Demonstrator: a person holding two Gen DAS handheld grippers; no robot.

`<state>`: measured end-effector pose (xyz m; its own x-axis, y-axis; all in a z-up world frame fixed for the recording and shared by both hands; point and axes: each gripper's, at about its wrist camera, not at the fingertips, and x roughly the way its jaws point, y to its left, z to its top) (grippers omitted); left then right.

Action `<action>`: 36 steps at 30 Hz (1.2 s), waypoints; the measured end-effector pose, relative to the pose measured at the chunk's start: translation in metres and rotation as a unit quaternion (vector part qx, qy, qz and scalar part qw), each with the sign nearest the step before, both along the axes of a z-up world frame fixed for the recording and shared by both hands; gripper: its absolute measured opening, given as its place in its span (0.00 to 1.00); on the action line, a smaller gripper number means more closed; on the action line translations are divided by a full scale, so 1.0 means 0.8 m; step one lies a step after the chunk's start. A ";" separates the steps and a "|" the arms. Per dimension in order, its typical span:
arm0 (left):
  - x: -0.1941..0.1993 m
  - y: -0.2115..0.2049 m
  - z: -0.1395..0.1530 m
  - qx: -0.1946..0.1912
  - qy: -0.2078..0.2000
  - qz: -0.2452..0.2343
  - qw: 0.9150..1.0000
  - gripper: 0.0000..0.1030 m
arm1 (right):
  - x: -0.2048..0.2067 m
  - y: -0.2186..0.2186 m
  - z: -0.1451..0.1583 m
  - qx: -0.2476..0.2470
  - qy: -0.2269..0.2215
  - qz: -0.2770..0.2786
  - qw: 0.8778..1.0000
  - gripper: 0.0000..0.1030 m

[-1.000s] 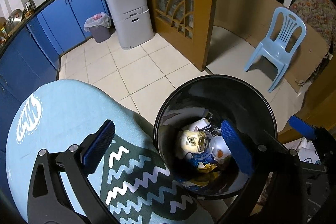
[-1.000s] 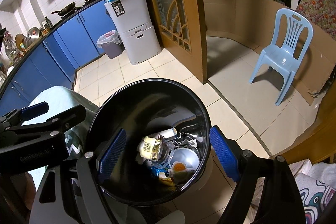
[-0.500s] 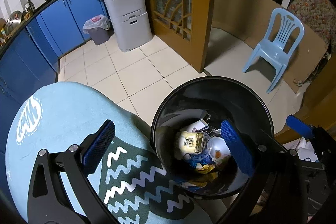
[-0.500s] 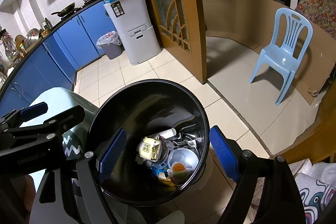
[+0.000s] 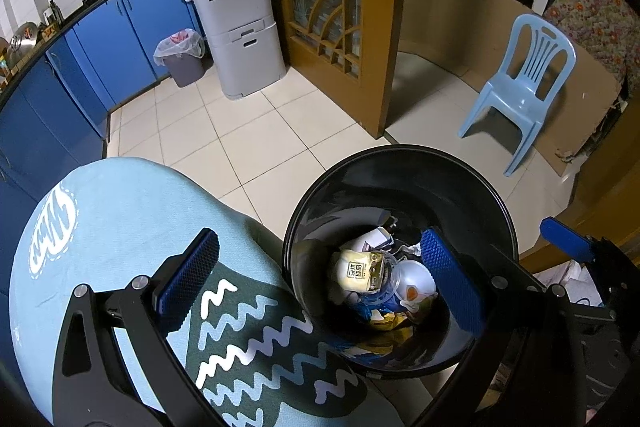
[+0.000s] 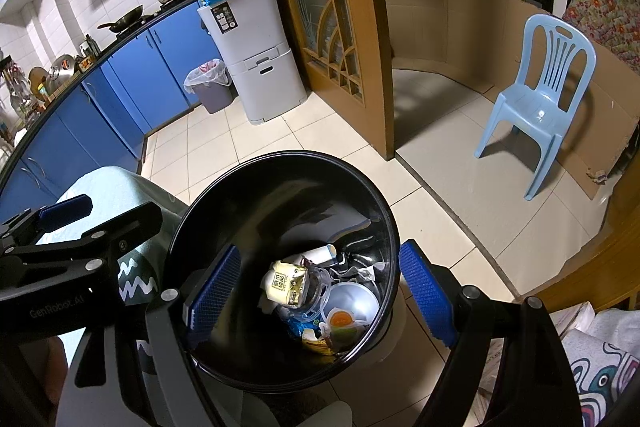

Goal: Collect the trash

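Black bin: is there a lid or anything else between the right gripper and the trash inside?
Nothing visible. The black bin has no lid; the right gripper, open and empty, looks straight down at the trash.

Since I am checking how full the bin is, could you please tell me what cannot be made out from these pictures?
- Lower layers of trash in the black bin: both views, covered by the yellow packet and white bowl on top.
- Bin's base on the floor: both views, hidden by its own rim.
- Packet print: too small to read.
- Bin's near wall: right wrist view, behind the right gripper.
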<state>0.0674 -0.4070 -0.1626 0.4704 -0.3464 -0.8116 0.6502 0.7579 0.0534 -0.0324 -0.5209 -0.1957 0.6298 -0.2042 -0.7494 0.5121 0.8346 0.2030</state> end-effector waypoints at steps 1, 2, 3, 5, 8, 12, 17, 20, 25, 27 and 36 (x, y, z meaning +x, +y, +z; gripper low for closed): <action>0.000 0.000 0.000 0.000 0.000 0.000 1.000 0.97 | 0.000 0.000 0.000 -0.001 0.000 0.000 1.000 0.77; 0.000 0.000 0.000 0.001 0.000 0.000 1.000 0.97 | 0.000 -0.001 0.000 -0.001 0.000 0.000 1.000 0.77; 0.000 0.000 0.000 0.001 0.000 0.000 1.000 0.97 | 0.000 0.000 0.000 -0.001 0.000 0.000 1.000 0.77; -0.001 -0.001 0.000 0.001 0.001 0.000 1.000 0.97 | 0.000 -0.001 0.000 0.000 0.000 0.000 1.000 0.77; -0.001 -0.002 0.000 0.001 0.004 -0.001 1.000 0.97 | 0.000 -0.001 0.000 -0.001 0.000 0.000 1.000 0.77; -0.003 -0.003 -0.002 0.000 0.006 0.000 1.000 0.97 | 0.000 -0.001 0.000 0.000 0.000 0.000 1.000 0.77; -0.002 -0.003 -0.005 -0.003 0.017 -0.004 1.000 0.97 | -0.001 0.000 0.000 0.000 0.000 0.000 1.000 0.77; -0.003 -0.004 -0.006 -0.003 0.016 -0.005 1.000 0.97 | 0.000 -0.001 0.000 0.000 0.000 0.000 1.000 0.77; -0.002 -0.001 -0.005 -0.007 0.005 0.005 1.000 0.97 | 0.000 -0.002 0.000 0.000 0.000 0.000 1.000 0.77; -0.002 -0.001 -0.007 -0.007 0.012 0.004 1.000 0.97 | 0.000 -0.001 0.000 -0.001 0.001 0.000 1.000 0.77; -0.005 -0.002 -0.003 -0.001 0.003 -0.004 1.000 0.97 | -0.003 0.001 -0.007 0.002 0.001 0.000 1.000 0.77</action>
<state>0.0633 -0.4087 -0.1649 0.4619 -0.3524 -0.8139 0.6567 0.7527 0.0468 -0.0350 -0.5201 -0.2009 0.6291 -0.2009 -0.7510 0.5121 0.8339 0.2059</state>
